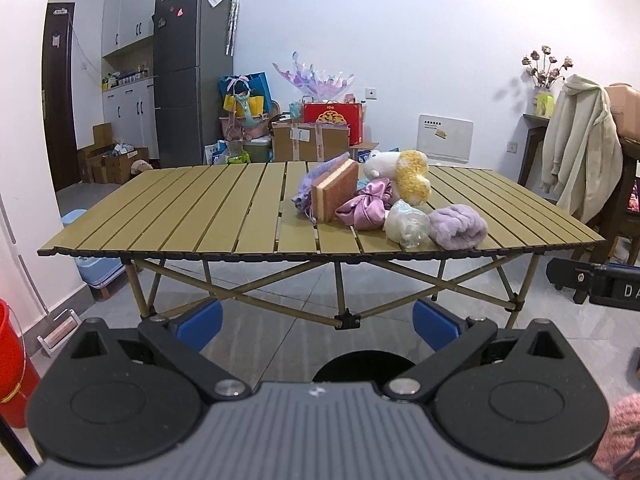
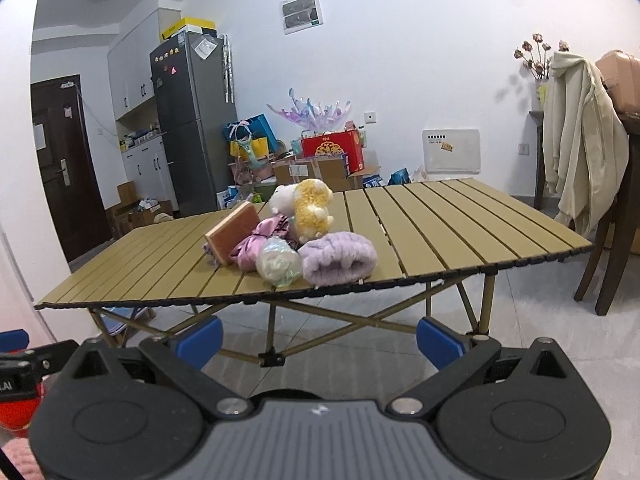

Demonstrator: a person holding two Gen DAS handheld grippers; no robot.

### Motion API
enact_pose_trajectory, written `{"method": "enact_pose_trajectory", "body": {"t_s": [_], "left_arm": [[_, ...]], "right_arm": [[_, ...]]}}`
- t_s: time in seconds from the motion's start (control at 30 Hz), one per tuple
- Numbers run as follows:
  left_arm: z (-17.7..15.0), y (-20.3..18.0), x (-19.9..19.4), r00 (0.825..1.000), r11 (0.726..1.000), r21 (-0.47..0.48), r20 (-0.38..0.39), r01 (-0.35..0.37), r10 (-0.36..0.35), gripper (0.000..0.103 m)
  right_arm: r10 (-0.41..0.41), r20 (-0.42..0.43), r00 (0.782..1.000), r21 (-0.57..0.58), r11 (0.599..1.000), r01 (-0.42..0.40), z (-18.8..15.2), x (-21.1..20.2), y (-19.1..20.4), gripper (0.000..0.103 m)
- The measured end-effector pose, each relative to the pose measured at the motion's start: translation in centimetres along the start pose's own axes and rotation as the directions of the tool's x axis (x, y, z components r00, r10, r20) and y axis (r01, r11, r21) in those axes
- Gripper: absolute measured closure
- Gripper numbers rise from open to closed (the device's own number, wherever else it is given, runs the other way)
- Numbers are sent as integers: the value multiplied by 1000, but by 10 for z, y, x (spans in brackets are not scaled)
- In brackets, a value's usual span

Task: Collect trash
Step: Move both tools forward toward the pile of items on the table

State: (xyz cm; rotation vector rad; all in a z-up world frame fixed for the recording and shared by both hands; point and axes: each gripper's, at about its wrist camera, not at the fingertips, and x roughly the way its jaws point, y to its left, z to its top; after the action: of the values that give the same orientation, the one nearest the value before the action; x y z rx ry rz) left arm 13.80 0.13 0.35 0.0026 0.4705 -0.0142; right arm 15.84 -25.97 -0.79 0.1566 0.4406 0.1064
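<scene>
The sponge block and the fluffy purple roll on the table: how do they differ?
The sponge block is flat-sided, orange-pink with a pale layer, propped tilted against the pile; the purple roll is rounded, fuzzy, lying at the table front edge. The block sits farther back. Both rest in one cluster, untouched by either gripper.

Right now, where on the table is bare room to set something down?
The table's whole fridge-side half is bare, and so is the strip toward the coat. It is crowded mid-table: sponge, satin bag, plush, clear bag and purple roll sit bunched.
</scene>
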Motion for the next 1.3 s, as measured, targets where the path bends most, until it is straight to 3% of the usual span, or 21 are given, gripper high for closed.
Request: {"method": "enact_pose_trajectory", "body": {"t_s": [0.27, 0.47, 1.07, 1.3], "left_arm": [[7, 0, 42, 1000, 999, -30, -20, -12, 12, 0], [16, -4, 75, 1000, 999, -53, -25, -13, 11, 0], [54, -21, 173, 999, 993, -115, -7, -34, 33, 0], [57, -22, 205, 999, 994, -109, -27, -31, 28, 0]], "right_arm": [[-17, 76, 997, -50, 999, 20, 3, 45, -3, 0], [5, 205, 979, -46, 999, 4, 4, 82, -8, 0], [-23, 62, 998, -105, 994, 29, 33, 215, -20, 0], [-8, -12, 1000, -70, 998, 7, 31, 253, -26, 8]]}}
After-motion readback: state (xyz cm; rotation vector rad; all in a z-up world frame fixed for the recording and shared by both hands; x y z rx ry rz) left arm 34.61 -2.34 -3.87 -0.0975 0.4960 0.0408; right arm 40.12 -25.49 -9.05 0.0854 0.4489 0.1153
